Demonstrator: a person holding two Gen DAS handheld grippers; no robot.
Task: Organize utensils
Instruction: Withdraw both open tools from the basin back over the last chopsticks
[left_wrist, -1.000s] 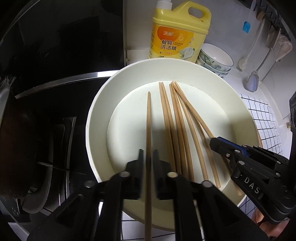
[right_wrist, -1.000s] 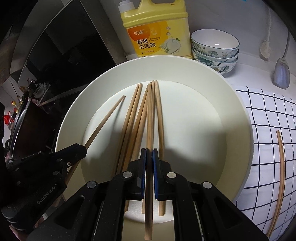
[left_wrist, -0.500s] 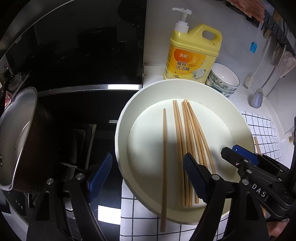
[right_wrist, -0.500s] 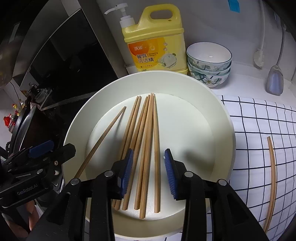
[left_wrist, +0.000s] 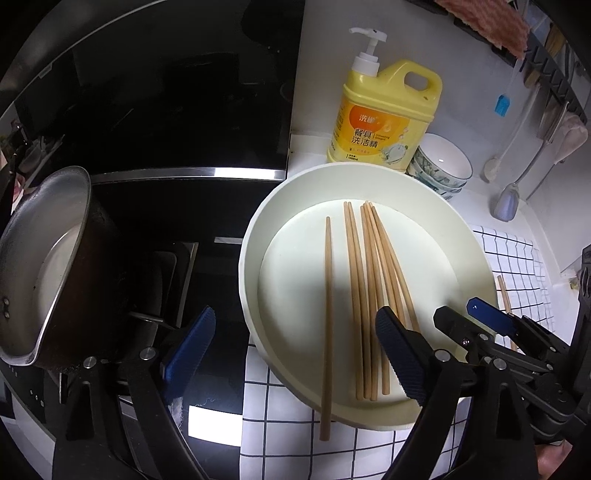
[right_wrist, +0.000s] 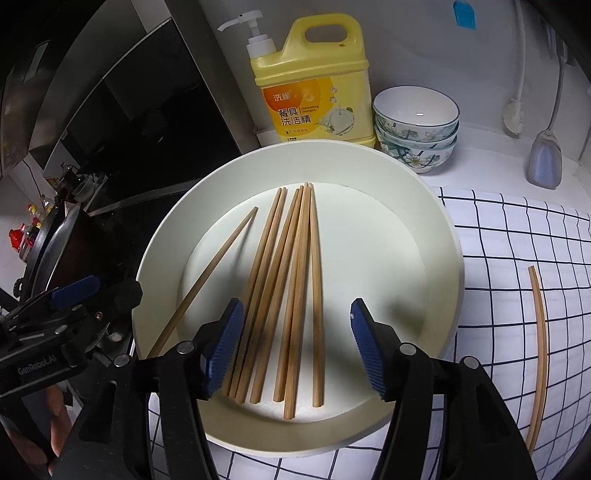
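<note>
A cream plate (left_wrist: 251, 240) (right_wrist: 443, 236) sits on a checkered cloth. One wooden chopstick (left_wrist: 327, 314) (right_wrist: 210, 273) lies apart on it, its near end sticking out over the rim. Several chopsticks (left_wrist: 369, 295) (right_wrist: 291, 280) lie bunched beside it. My left gripper (left_wrist: 297, 317) hovers above the single chopstick, jaws opening wide, touching nothing. My right gripper (right_wrist: 295, 306) hovers over the bunch's near ends, jaws opening, pads clear of the wood. Each gripper also shows in the other view: right gripper (left_wrist: 480, 317), left gripper (right_wrist: 85, 291). Another chopstick (right_wrist: 537, 332) lies on the cloth to the right.
A yellow dish-soap bottle (left_wrist: 388, 118) and stacked patterned bowls (right_wrist: 415, 125) stand behind the plate. A metal pot (left_wrist: 44, 258) sits on the black stove at the left. Utensils (left_wrist: 506, 199) hang on the wall at the right. The checkered cloth (right_wrist: 517, 240) spreads right of the plate.
A second ago each gripper was shut on a chopstick. Both have let go and spread their jaws, and the chopsticks now lie on the plate. Both grippers have lifted away a little.
</note>
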